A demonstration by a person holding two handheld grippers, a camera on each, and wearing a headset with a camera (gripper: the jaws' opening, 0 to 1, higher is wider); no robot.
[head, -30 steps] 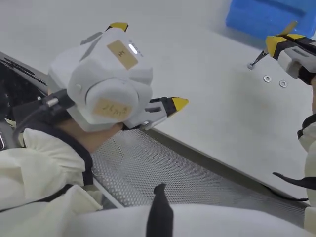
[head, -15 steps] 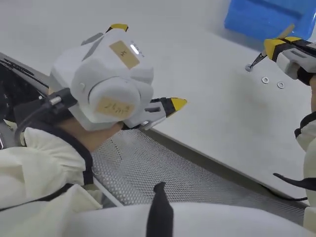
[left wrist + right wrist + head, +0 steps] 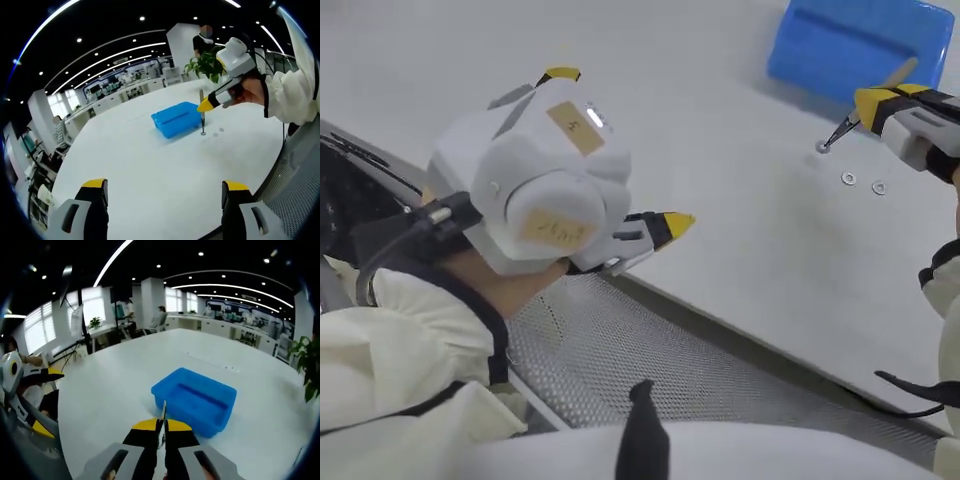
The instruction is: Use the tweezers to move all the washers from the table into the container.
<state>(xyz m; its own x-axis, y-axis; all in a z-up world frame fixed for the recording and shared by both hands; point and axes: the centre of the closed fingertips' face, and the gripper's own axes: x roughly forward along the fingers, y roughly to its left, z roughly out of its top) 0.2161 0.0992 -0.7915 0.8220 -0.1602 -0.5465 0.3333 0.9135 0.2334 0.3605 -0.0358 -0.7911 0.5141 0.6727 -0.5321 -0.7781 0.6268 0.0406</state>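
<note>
Right gripper [image 3: 161,426] was clamped on the tweezers [image 3: 839,129], with the jaws pressed together and the tweezers' stem sticking out between them. The tweezers pointed down at the table [image 3: 720,140]. One washer [image 3: 823,147] sat at their tip; I couldn't tell if it was pinched, or if it was off the surface. Two other washers [image 3: 847,179] lay flat on the table just beside that tip, close to each other but apart. Container [image 3: 865,45] was blue with an open top, standing near the tip on its far side; its contents couldn't be made out. Left gripper [image 3: 164,186] was released, with the jaws spread wide and nothing between them. It was held over the near table edge, well apart from the washers, above a mesh panel [image 3: 650,350].
</note>
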